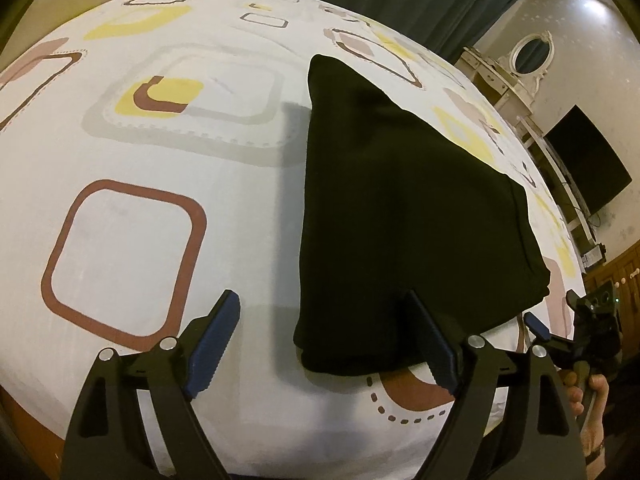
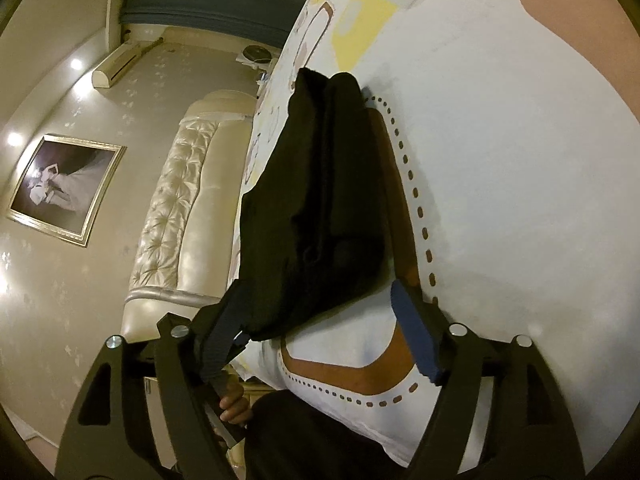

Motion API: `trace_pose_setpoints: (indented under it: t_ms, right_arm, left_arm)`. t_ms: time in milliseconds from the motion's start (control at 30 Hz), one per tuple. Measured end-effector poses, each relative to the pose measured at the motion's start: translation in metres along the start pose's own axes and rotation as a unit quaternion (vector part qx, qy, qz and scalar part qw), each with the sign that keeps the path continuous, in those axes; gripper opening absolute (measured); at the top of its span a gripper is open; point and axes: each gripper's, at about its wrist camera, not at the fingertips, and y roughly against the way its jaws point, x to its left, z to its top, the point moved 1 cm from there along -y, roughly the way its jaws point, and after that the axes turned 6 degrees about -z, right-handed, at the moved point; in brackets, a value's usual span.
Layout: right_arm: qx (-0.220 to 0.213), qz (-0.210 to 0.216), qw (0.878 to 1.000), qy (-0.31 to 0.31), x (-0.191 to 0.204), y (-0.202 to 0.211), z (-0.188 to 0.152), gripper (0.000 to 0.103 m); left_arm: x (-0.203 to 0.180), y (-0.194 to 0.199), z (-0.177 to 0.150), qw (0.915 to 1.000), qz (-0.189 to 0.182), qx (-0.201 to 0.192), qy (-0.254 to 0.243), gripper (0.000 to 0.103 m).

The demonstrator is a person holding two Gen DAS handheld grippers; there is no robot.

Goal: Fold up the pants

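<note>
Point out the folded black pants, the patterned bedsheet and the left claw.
Black pants [image 1: 404,216], left wrist view: centre of the folded bundle.
Bedsheet [image 1: 132,256], left wrist view: bare white patch inside the brown square.
Left claw [image 1: 332,344], left wrist view: midway between fingertips.

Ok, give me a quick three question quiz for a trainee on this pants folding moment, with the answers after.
1. True or false: the black pants lie in a folded stack on the patterned bedsheet.
2. What state are the left gripper and the right gripper in? A: both shut on the cloth. B: both open, pads off the cloth. C: one open, one shut.
3. In the right wrist view, what hangs on the wall beside the tufted headboard?

Key
1. True: the pants rest in layers on the sheet.
2. B: both sets of jaws stand wide around the near edge of the pants, with neither clamped on it.
3. A framed picture.
</note>
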Motion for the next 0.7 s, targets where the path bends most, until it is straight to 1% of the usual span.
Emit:
trace_pose_setpoints:
  t_ms: [133, 200, 300, 367, 400, 467, 500, 600, 633, 700]
  right_arm:
    - [0.000, -0.001, 1.000, 0.000, -0.001, 0.004, -0.004, 0.076]
    - [0.004, -0.008, 1.000, 0.004, 0.000, 0.007, -0.006, 0.076]
    - [0.004, -0.029, 0.999, 0.018, 0.003, 0.012, -0.011, 0.077]
    - [0.002, -0.062, 0.998, 0.033, 0.006, 0.013, -0.014, 0.077]
    - [0.000, -0.071, 0.997, 0.038, 0.007, 0.012, -0.015, 0.078]
    - [-0.001, -0.102, 0.993, 0.061, 0.014, 0.009, -0.019, 0.079]
    - [-0.002, -0.123, 0.989, 0.078, 0.018, 0.006, -0.022, 0.080]
    - [-0.005, -0.165, 0.979, 0.121, 0.029, -0.001, -0.030, 0.082]
    - [-0.008, -0.183, 0.973, 0.137, 0.033, -0.004, -0.034, 0.082]
    - [-0.009, -0.199, 0.968, 0.151, 0.037, -0.006, -0.037, 0.084]
  left_arm:
    - [-0.002, 0.004, -0.004, 1.0000, 0.003, -0.001, -0.004, 0.083]
    - [-0.005, 0.007, -0.008, 0.9999, 0.011, -0.005, -0.011, 0.083]
    - [-0.012, 0.012, -0.014, 0.9990, 0.031, -0.016, -0.029, 0.083]
    - [-0.019, 0.015, -0.018, 0.9975, 0.046, -0.020, -0.049, 0.083]
    - [-0.022, 0.016, -0.019, 0.9967, 0.054, -0.023, -0.056, 0.083]
    - [-0.027, 0.018, -0.023, 0.9942, 0.075, -0.032, -0.071, 0.083]
    - [-0.029, 0.019, -0.025, 0.9927, 0.085, -0.036, -0.077, 0.083]
    - [-0.033, 0.021, -0.030, 0.9887, 0.107, -0.044, -0.094, 0.083]
    - [-0.033, 0.022, -0.031, 0.9875, 0.114, -0.050, -0.096, 0.083]
    - [-0.031, 0.024, -0.031, 0.9876, 0.116, -0.052, -0.092, 0.083]
